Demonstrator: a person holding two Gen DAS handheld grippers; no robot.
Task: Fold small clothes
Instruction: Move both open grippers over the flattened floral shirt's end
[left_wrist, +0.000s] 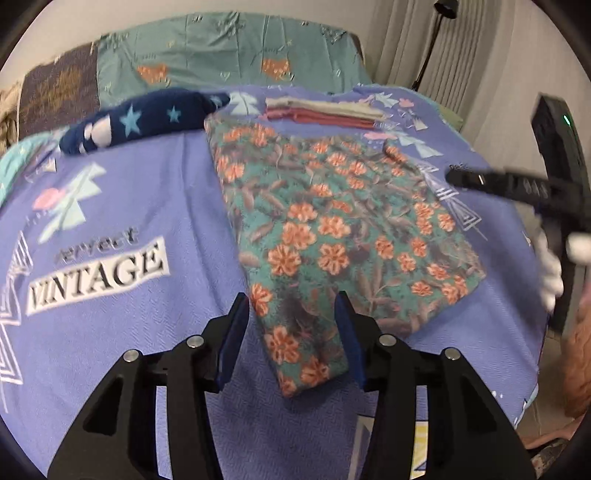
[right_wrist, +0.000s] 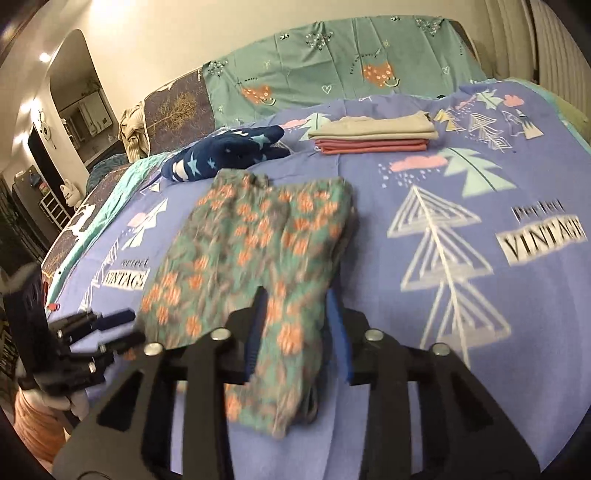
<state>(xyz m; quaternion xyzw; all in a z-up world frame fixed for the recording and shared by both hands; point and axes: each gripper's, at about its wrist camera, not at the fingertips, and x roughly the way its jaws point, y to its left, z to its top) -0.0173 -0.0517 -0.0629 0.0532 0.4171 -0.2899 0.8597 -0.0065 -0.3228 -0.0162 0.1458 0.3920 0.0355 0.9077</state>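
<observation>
Floral trousers (left_wrist: 351, 221) in teal with orange flowers lie flat on the purple blanket (left_wrist: 129, 192). In the left wrist view, my left gripper (left_wrist: 291, 317) is open, with the near end of the trousers lying between its blue pads. My right gripper (left_wrist: 458, 177) hovers at the trousers' far right edge and carries no cloth. In the right wrist view, the trousers (right_wrist: 251, 229) look blurred. One leg runs between the parted pads of my right gripper (right_wrist: 297, 317), which is open. My left gripper (right_wrist: 127, 328) sits at the trousers' left edge.
A folded stack of beige and pink clothes (right_wrist: 373, 136) sits at the back of the blanket, also seen as the stack (left_wrist: 325, 110). A crumpled navy garment with stars (right_wrist: 225, 151) lies to its left. A teal sheet (right_wrist: 332, 66) covers the far side. A white-gloved hand (left_wrist: 550, 273) holds the right tool.
</observation>
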